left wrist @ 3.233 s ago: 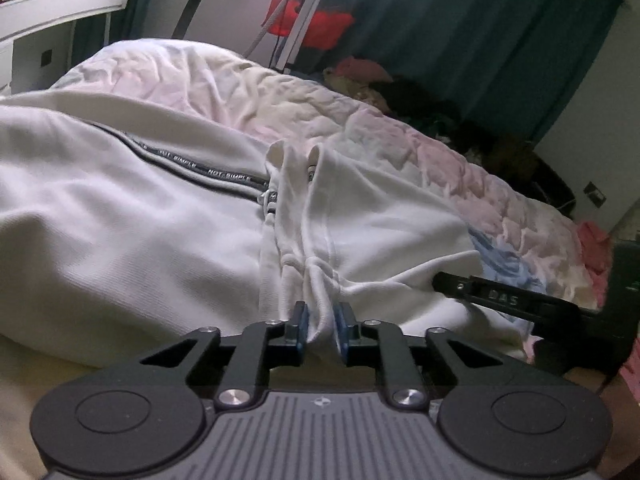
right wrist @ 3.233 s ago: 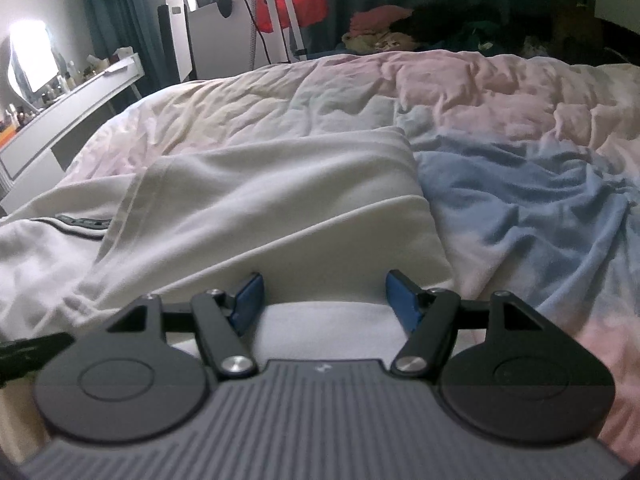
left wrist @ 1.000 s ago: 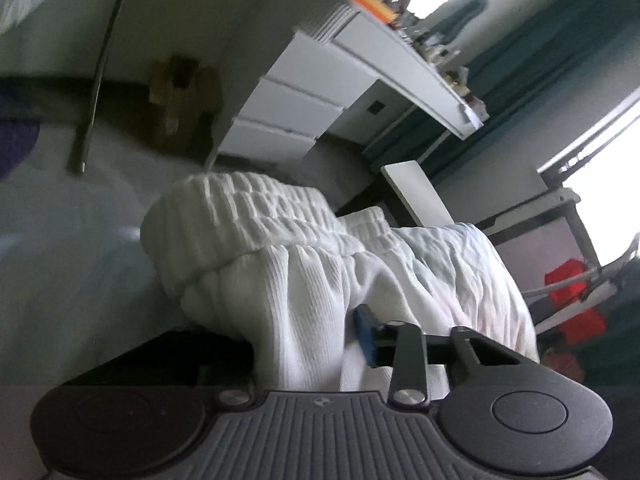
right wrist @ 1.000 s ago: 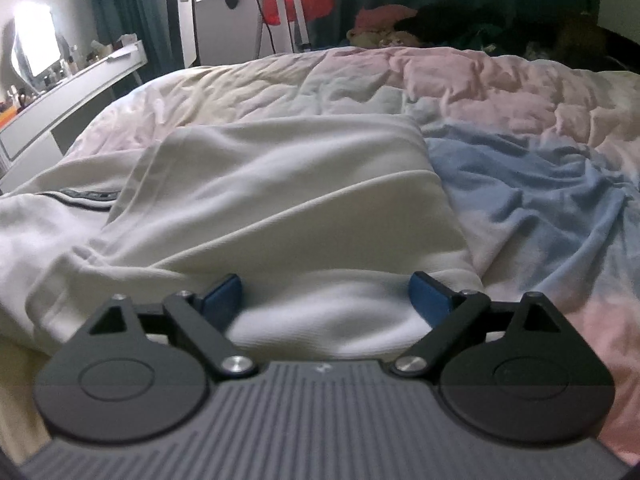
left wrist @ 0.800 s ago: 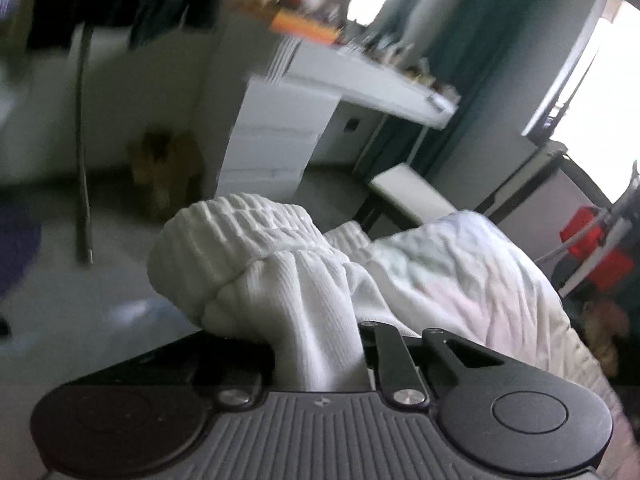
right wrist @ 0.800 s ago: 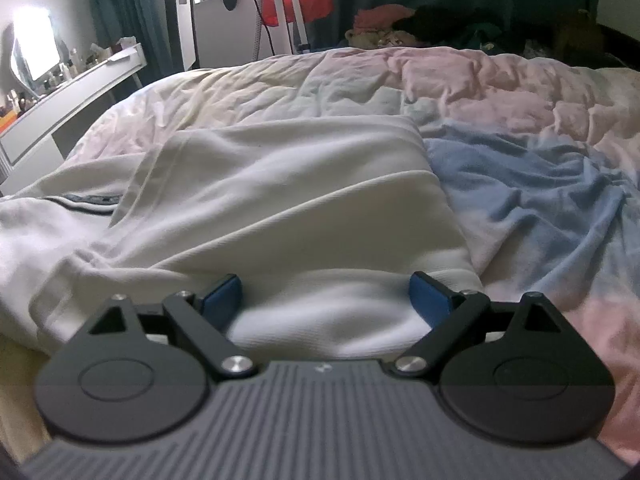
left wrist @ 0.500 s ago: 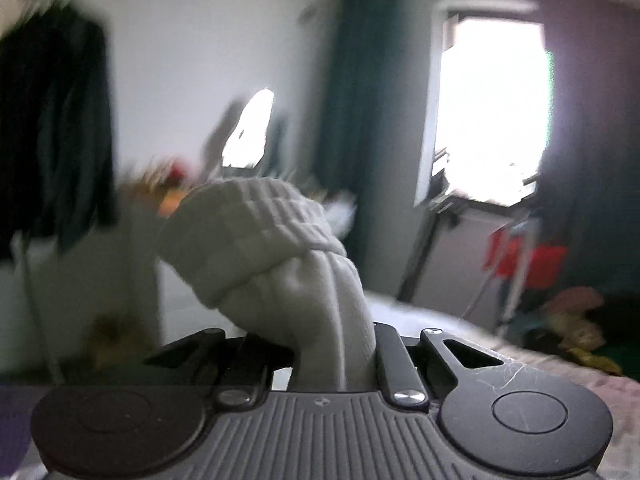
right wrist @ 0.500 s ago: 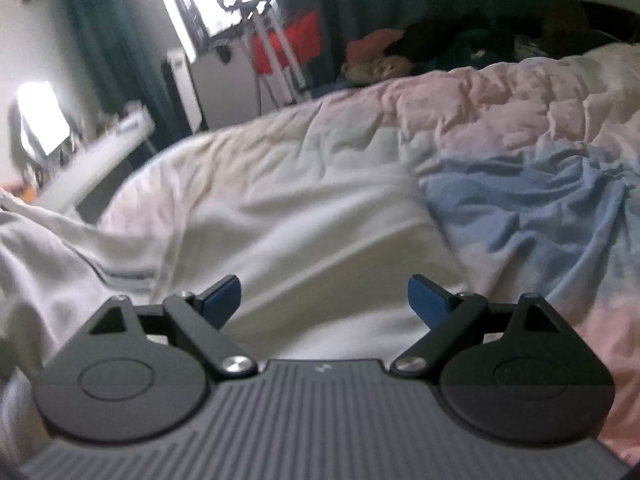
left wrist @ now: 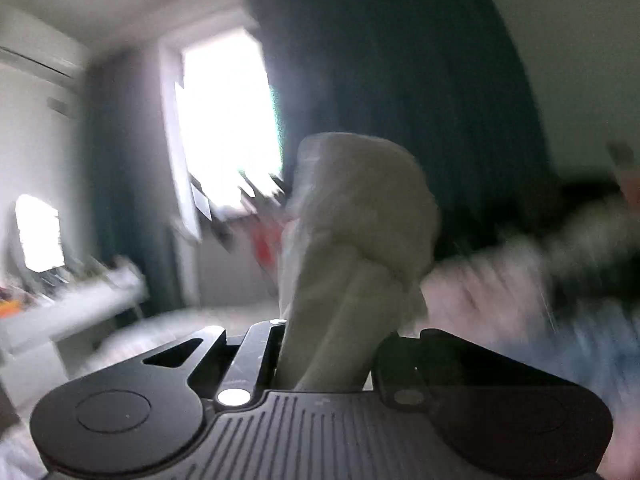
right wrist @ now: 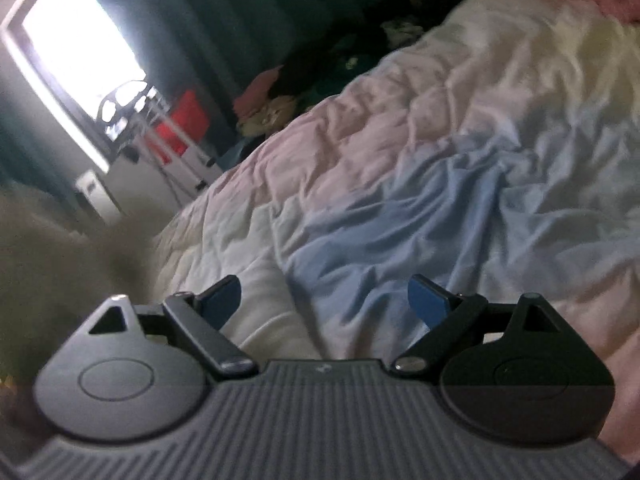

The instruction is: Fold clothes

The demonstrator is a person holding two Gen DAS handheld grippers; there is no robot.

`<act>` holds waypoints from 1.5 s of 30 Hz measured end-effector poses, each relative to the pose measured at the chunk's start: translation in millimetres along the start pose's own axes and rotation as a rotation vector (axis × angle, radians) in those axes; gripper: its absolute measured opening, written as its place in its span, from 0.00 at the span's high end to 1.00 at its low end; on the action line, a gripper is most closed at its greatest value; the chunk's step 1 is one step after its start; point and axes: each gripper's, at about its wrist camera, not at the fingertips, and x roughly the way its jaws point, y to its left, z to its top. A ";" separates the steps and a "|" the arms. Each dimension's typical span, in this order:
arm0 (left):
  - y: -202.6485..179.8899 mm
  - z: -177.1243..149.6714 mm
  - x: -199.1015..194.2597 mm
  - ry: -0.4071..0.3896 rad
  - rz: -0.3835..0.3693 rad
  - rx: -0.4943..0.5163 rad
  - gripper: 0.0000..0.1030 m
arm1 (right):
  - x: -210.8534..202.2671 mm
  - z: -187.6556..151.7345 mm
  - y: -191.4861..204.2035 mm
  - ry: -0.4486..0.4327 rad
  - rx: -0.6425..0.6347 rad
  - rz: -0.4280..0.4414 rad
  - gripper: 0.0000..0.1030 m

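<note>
My left gripper [left wrist: 328, 344] is shut on the ribbed cuff end of a white garment [left wrist: 360, 240] and holds it high in the air; the cloth bunches up between the jaws and hides the fingertips. The left wrist view is blurred by motion. My right gripper [right wrist: 324, 296] is open and empty, tilted, hovering over the bed. A blurred mass of the white garment [right wrist: 52, 264] rises at the left edge of the right wrist view.
The bed is covered by a rumpled pastel quilt [right wrist: 420, 184] in pink, blue and cream. A bright window [left wrist: 224, 120] and dark curtains [left wrist: 400, 100] stand behind. A white desk [left wrist: 76, 308] is at the left. A red item on a stand [right wrist: 180, 120] is beside the bed.
My left gripper has swung up and to the right with the cuff, lifting the garment off the bed. My right gripper has tilted and moved off the garment, over bare quilt.
</note>
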 end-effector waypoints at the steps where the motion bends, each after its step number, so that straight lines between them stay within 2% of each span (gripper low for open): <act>1: -14.6 -11.6 7.5 0.065 -0.042 0.026 0.88 | -0.3 2.3 -6.2 0.000 0.027 0.006 0.11; 4: -10.5 -16.5 6.9 0.097 -0.086 0.042 0.87 | -1.2 9.3 -24.6 0.000 0.109 0.026 0.10; 5: -9.1 -18.1 6.8 0.108 -0.101 0.047 0.83 | -1.5 11.7 -30.8 0.000 0.137 0.032 0.10; 6: -7.7 -19.7 6.6 0.119 -0.115 0.052 0.78 | -1.3 13.3 -35.4 0.007 0.167 0.061 0.10; 7: -6.3 -21.4 6.4 0.130 -0.130 0.057 0.73 | 0.3 13.8 -36.9 0.026 0.199 0.128 0.10; 9: -3.5 -24.6 6.0 0.152 -0.159 0.068 0.38 | 6.5 14.9 -36.3 0.059 0.227 0.232 0.10; 11: -0.8 -27.8 5.6 0.173 -0.188 0.078 0.28 | 11.1 14.2 -32.7 0.083 0.229 0.286 0.11; 13: 3.1 -30.8 4.8 0.195 -0.219 0.088 0.22 | 13.7 10.8 -29.8 0.096 0.223 0.284 0.10; 16: 21.7 -27.9 -25.3 0.223 -0.296 0.065 0.19 | 16.7 3.0 -28.2 0.121 0.219 0.265 0.10; 18: 53.4 -40.0 -56.6 0.230 -0.349 0.047 0.15 | 17.6 -1.6 -24.6 0.139 0.206 0.242 0.10; 22: 91.3 -43.7 -89.5 0.225 -0.387 -0.008 0.13 | 11.4 -12.8 -15.5 0.174 0.170 0.232 0.10; 25: 122.1 -45.8 -107.3 0.199 -0.364 -0.068 0.12 | 11.0 -24.5 -9.9 0.204 0.161 0.204 0.10; 28: 150.5 -45.3 -107.8 0.209 -0.318 -0.145 0.12 | 17.2 -37.3 -2.8 0.216 0.128 0.158 0.10; 30: 165.8 -44.7 -105.0 0.210 -0.295 -0.209 0.12 | 20.7 -43.5 4.9 0.183 0.084 0.116 0.36; 32: 180.9 -42.1 -100.1 0.208 -0.291 -0.274 0.12 | 19.8 -45.3 14.1 0.137 0.029 0.067 0.49; 36: 199.5 -38.8 -96.5 0.179 -0.254 -0.310 0.12 | 5.3 -39.6 39.3 0.026 -0.122 0.073 0.56; 39: 212.3 -38.4 -94.2 0.180 -0.247 -0.349 0.11 | -6.9 -27.4 37.8 -0.056 -0.111 0.148 0.56; 41: 219.4 -40.2 -89.7 0.198 -0.249 -0.381 0.10 | 0.5 -25.1 29.3 -0.028 -0.098 0.101 0.55; 44: 227.8 -46.3 -75.7 0.261 -0.232 -0.428 0.10 | 31.1 -30.4 5.6 0.146 -0.018 0.009 0.51; 45: 231.1 -48.8 -69.9 0.288 -0.229 -0.444 0.10 | 33.8 -32.0 -3.0 0.167 0.027 0.012 0.49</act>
